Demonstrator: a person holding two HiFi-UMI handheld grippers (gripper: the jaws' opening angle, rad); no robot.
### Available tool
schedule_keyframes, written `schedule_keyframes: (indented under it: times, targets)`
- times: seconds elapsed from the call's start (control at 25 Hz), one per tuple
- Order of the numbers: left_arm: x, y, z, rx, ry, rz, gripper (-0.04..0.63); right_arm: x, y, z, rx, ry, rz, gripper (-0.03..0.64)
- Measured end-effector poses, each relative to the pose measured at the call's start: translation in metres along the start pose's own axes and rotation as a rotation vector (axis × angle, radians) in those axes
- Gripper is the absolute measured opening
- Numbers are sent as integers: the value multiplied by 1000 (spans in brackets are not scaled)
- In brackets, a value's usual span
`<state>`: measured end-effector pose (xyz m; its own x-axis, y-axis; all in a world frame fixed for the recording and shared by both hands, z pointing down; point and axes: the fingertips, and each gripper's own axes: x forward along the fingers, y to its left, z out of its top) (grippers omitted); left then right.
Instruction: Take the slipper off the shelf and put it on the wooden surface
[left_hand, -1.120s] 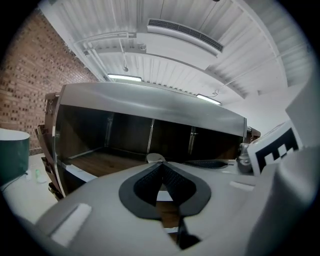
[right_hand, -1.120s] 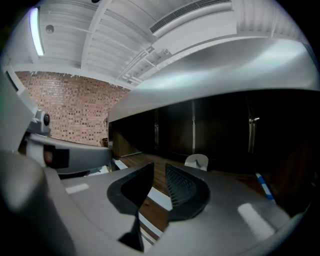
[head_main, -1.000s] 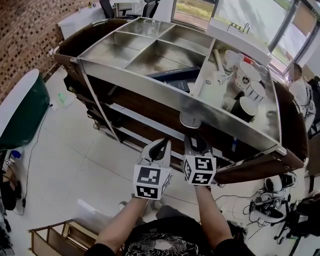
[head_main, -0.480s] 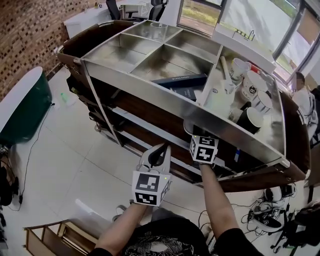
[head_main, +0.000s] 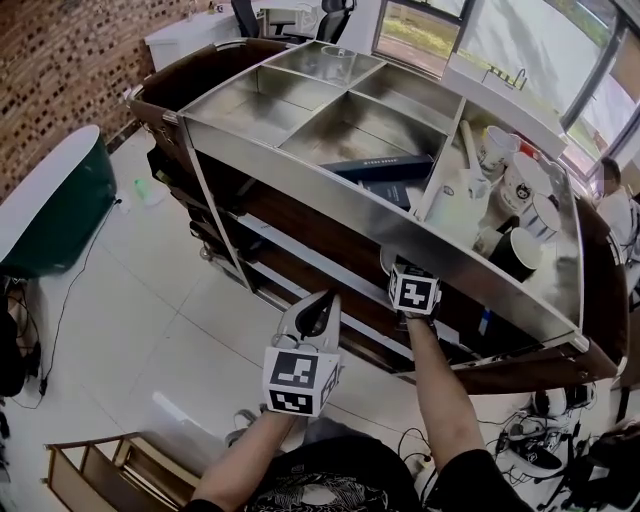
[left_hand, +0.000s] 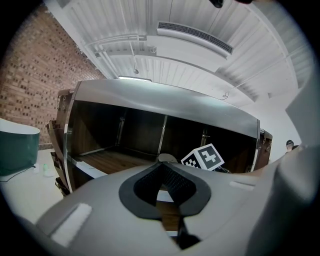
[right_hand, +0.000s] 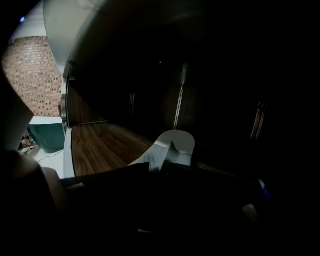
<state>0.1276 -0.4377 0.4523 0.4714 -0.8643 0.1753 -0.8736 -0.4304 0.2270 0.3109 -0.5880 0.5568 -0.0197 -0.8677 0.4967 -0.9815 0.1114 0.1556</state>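
- Slipper (right_hand: 172, 146): white, lying on the wooden shelf (right_hand: 100, 145) inside the trolley, beneath the steel top (head_main: 250, 110). Its rounded end points away from the right gripper.
- Right gripper (right_hand: 161, 164): reaches in under the front edge of the steel top. In the head view only its marker cube (head_main: 414, 288) and the forearm behind it show.
- Right fingers: they have just been opening and stand spread. The near end of the slipper shows in the notch between the fingertips. The right gripper view is too dark to tell whether the pads touch it.
- Left gripper (head_main: 322, 303): outside the trolley, in front of the shelf and over the white tiled floor (head_main: 150, 310), just left of the right forearm.
- Left fingers: drawn together at the tips, holding nothing. The shelf board shows through the hollow between the black pads.
- Left gripper view: the slipper lies just left of the right gripper's marker cube, on the same shelf board.
- Steel top: split into compartments. A dark flat box (head_main: 378, 165) lies in a middle one. White cups (head_main: 520, 185) and a black cup (head_main: 515, 255) crowd the right one.
- Surroundings: brick wall (head_main: 70, 60) at upper left, green tub (head_main: 50, 215) at the left edge, wooden crate (head_main: 100, 478) on the floor at lower left.
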Motion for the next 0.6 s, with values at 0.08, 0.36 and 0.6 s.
schedule_keyframes:
  times: [0.08, 0.36, 0.6]
  targets:
    - [-1, 2, -1, -4, 1, 6, 6, 2, 2, -4, 11, 16, 9, 88]
    - [-5, 5, -3, -9, 2, 14, 6, 0, 2, -7, 26, 18, 11, 16]
    - [-13, 8, -3, -24, 4, 25, 6, -17, 6, -4, 51, -17, 13, 8]
